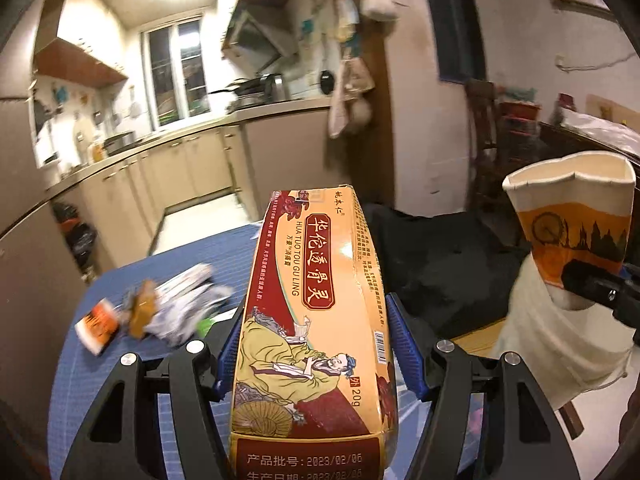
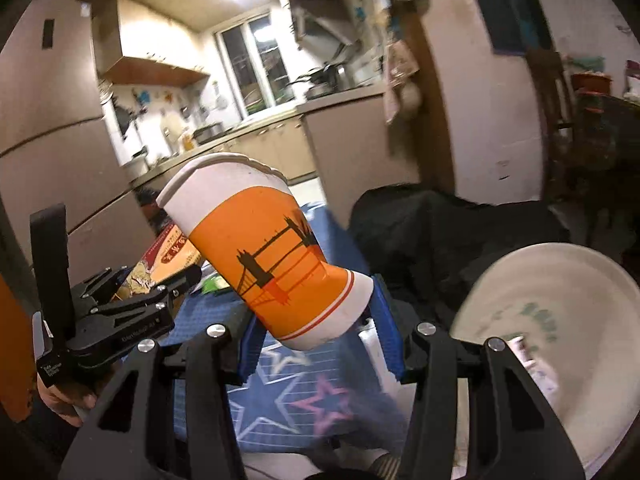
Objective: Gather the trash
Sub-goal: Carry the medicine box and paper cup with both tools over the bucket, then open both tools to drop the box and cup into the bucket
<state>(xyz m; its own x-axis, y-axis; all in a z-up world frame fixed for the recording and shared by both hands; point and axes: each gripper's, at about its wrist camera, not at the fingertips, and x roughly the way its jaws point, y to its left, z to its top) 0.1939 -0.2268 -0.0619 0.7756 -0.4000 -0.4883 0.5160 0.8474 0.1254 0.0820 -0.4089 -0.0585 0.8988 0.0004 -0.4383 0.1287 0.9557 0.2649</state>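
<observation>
left gripper (image 1: pixel 316 344) is clamping its jaws on a medicine box (image 1: pixel 316 320); right gripper (image 2: pixel 316 320) is pinching a paper cup (image 2: pixel 272 260).

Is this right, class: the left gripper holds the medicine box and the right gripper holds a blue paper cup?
Not quite. The right gripper does hold a paper cup, but it is orange and white, not blue, as the right wrist view shows. The left gripper does hold the medicine box.

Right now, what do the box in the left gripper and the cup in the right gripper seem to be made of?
Box: likely thin cardboard with a glossy print; folded edges, light sheen. Cup: probably paper, matte; its rolled rim is dented out of round.
</observation>
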